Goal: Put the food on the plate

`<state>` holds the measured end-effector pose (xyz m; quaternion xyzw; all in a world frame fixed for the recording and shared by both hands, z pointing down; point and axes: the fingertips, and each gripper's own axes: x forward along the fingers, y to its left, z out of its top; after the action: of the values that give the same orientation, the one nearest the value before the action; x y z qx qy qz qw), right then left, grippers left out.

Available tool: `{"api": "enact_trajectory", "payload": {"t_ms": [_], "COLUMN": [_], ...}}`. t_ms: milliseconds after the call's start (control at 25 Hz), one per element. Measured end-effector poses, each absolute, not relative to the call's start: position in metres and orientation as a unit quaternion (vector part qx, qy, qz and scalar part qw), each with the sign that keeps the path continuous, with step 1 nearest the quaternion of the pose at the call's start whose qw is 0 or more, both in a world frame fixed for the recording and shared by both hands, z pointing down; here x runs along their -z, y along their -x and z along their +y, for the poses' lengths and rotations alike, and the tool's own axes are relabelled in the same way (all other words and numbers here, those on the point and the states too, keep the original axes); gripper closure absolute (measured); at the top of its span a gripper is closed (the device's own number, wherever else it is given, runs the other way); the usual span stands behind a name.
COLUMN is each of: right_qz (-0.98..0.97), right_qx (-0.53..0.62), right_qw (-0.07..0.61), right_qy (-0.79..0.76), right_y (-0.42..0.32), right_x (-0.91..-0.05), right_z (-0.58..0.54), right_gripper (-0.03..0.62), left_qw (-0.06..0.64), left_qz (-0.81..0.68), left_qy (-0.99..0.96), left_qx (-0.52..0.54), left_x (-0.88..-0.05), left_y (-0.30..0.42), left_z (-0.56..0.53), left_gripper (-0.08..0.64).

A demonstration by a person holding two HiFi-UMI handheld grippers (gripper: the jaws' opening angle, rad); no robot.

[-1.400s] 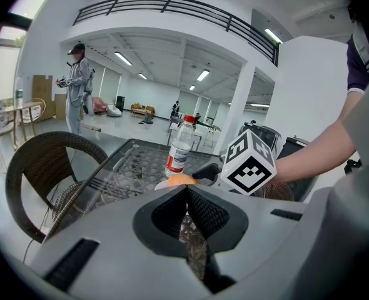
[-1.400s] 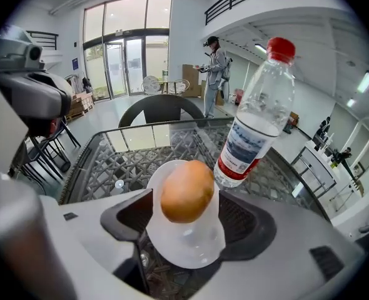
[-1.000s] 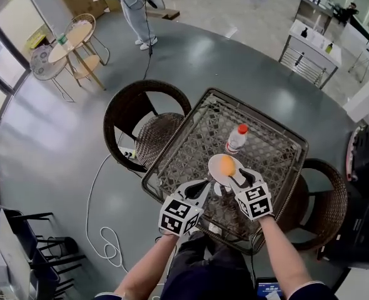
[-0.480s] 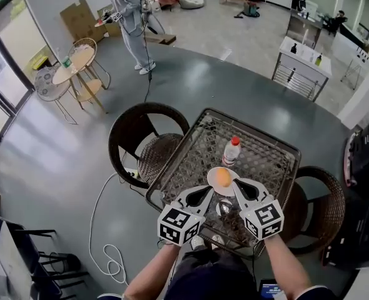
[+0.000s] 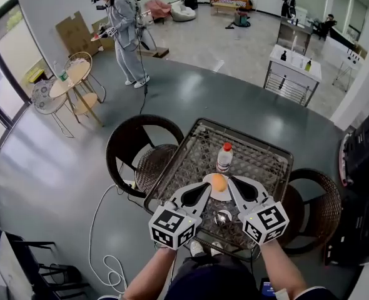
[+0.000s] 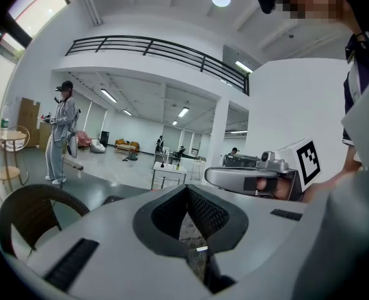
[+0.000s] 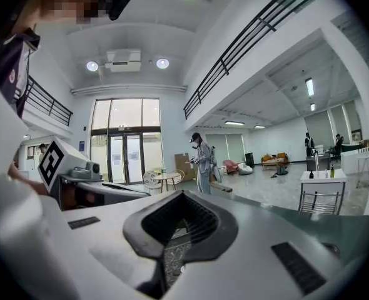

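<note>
An orange round food [image 5: 218,182] lies on a small white plate [image 5: 217,196] on the wicker table [image 5: 253,136]. My left gripper [image 5: 204,187] hovers over the plate's left side and my right gripper [image 5: 233,181] over its right side. Both are raised above the table and point nearly level. Each is shut with nothing between its jaws, as the left gripper view [image 6: 186,187] and the right gripper view [image 7: 183,194] both show. The right gripper [image 6: 250,179] also appears at the side in the left gripper view.
A clear bottle with a red cap [image 5: 224,157] stands just beyond the plate. A small metal bowl [image 5: 222,217] sits on the table near me. Wicker chairs stand left [image 5: 134,144] and right [image 5: 319,202]. A person [image 5: 123,30] stands far off. A white cable [image 5: 109,233] lies on the floor.
Both grippers have risen off the table toward the head camera and now look larger. The right gripper's jaws, open beside the food a second ago, are closed. The food stays on the plate.
</note>
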<state>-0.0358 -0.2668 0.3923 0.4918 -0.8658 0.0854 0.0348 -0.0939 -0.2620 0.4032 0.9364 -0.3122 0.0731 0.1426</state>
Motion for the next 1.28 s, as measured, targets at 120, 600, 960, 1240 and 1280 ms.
{"api": "enact_trajectory", "payload": {"t_ms": [120, 600, 960, 1240, 1280], "right_qz": [-0.865, -0.864, -0.864, -0.864, -0.864], "right_qx": [-0.088, -0.095, -0.093, -0.093, -0.094], "right_qw": [0.025, 0.008, 0.007, 0.004, 0.004], "right_qy": [-0.494, -0.495, -0.494, -0.494, -0.494], "right_y": [0.037, 0.033, 0.032, 0.030, 0.029], "right_x": [-0.389, -0.380, -0.381, -0.381, -0.382], "right_z": [-0.266, -0.269, -0.276, -0.279, -0.279], "right_gripper": [0.588, 0.588, 0.588, 0.588, 0.588], "left_qw": [0.141, 0.137, 0.139, 0.139, 0.139], "left_qz": [-0.311, -0.306, -0.306, -0.309, -0.309], "left_qy": [-0.937, -0.939, -0.939, -0.938, -0.938], "left_qx": [-0.072, -0.074, -0.069, -0.070, -0.071], "left_x": [-0.401, -0.396, -0.398, -0.397, -0.397], "left_y": [0.092, 0.084, 0.080, 0.079, 0.079], "left_z": [-0.261, -0.260, -0.263, -0.266, -0.265], "left_gripper": [0.551, 0.551, 0.551, 0.551, 0.551]}}
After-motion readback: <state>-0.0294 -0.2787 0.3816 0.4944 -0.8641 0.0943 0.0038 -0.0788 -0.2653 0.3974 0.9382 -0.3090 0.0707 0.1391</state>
